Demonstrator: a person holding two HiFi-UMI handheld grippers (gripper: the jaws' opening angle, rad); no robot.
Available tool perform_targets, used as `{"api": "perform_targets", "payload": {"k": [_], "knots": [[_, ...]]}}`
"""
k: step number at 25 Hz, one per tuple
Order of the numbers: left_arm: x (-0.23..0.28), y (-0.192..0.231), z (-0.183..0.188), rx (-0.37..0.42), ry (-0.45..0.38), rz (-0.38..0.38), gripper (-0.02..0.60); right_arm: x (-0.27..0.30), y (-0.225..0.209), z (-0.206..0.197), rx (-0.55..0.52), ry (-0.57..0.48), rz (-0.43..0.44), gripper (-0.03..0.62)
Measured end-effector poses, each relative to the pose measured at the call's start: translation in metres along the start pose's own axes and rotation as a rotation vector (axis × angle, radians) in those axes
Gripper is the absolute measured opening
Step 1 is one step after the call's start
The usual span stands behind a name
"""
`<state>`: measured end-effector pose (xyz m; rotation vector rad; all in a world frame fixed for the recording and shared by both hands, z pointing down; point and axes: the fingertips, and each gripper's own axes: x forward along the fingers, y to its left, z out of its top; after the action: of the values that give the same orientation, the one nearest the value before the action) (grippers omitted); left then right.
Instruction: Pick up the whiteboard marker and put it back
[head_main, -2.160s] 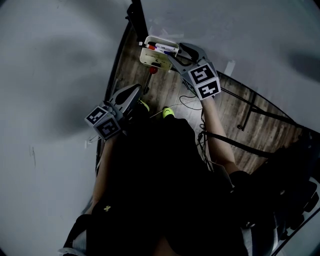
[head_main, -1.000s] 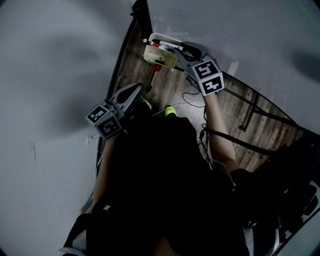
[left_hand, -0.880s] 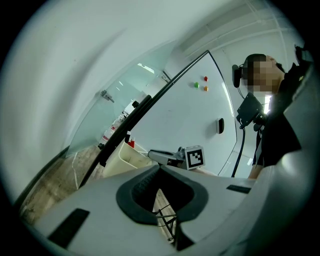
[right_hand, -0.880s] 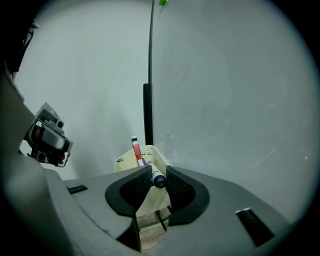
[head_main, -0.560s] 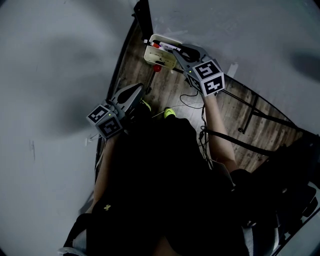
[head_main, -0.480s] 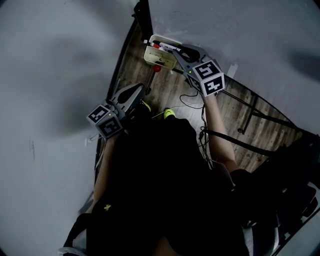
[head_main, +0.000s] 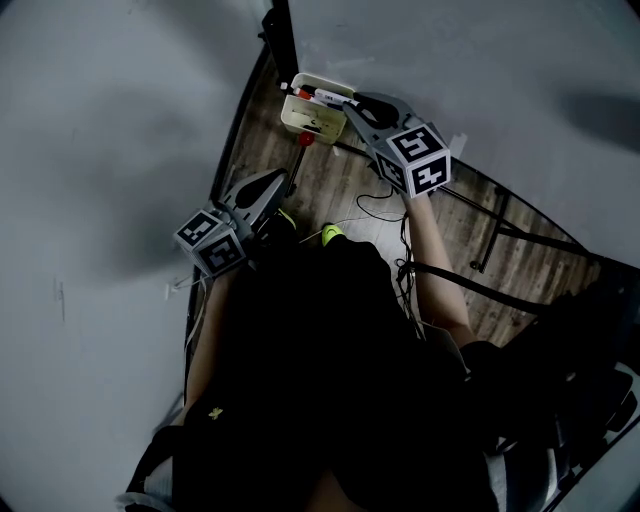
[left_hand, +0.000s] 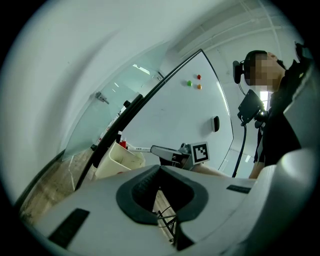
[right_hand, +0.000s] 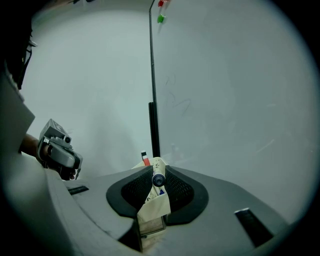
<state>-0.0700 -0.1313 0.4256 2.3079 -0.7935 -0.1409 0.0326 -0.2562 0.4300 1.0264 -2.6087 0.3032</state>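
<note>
A white whiteboard marker (head_main: 323, 97) sticks out from my right gripper (head_main: 349, 103), just over the cream pen holder (head_main: 303, 119) fixed by the whiteboard. In the right gripper view the marker (right_hand: 158, 179) shows end-on, pinched between the two dark pads of the right gripper (right_hand: 158, 173), whose jaws have just been closing on it. The holder (right_hand: 153, 206) lies right below. A red marker (right_hand: 146, 160) stands in the holder. My left gripper (head_main: 274, 182) hangs lower left, well away from the holder, shut and holding nothing.
A black frame post (head_main: 278, 30) rises beside the holder. Loose cables (head_main: 382, 206) lie on the wood floor (head_main: 470, 220). Coloured magnets (right_hand: 160, 18) and a black eraser (left_hand: 215, 123) sit on the board. A person (left_hand: 280, 125) stands at the right of the left gripper view.
My right gripper has closed on the marker at the holder and lifted it slightly. The left gripper has stayed where it was.
</note>
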Motion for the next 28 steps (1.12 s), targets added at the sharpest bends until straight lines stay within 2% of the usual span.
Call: {"api": "perform_targets", "payload": {"k": [9,28], "knots": [[0.007,-0.01,-0.008,0.038,0.01,-0.005,0.006,-0.024,0.006,0.013,0.003,-0.042,-0.008,0.087],[0.02,-0.011,-0.008,0.068,-0.028,-0.026,0.006,-0.058,0.016,0.035,-0.02,-0.091,-0.021,0.087]]}}
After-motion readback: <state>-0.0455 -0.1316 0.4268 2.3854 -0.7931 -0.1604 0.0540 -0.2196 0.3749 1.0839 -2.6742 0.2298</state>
